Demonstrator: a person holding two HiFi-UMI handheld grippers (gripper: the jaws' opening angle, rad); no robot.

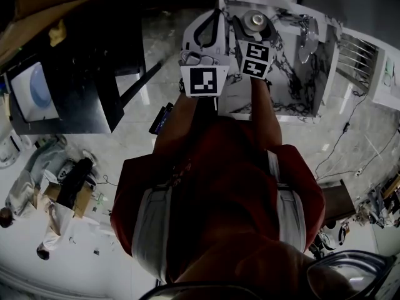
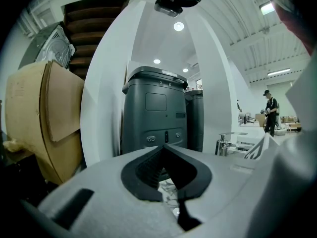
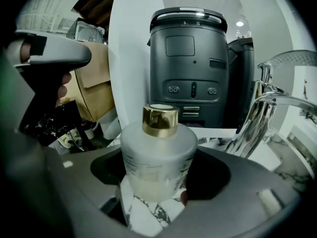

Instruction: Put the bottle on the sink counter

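A frosted glass bottle (image 3: 158, 152) with a gold cap stands upright between the jaws of my right gripper (image 3: 161, 157), which is shut on it. Its base is just over or on the white marbled sink counter (image 3: 148, 217); I cannot tell whether it touches. In the head view the right gripper (image 1: 255, 22) and the bottle's cap (image 1: 256, 20) sit over the far left part of the counter (image 1: 294, 86). My left gripper (image 2: 166, 148) is shut with nothing in it. It hovers beside the right one at the counter's left edge (image 1: 209, 17).
A chrome faucet (image 3: 257, 113) rises just right of the bottle. A dark grey machine (image 3: 190, 68) stands behind the counter. Cardboard (image 2: 44, 113) leans at the left. A black table (image 1: 75, 86) stands on the floor to the left. A person (image 2: 270, 115) stands far off.
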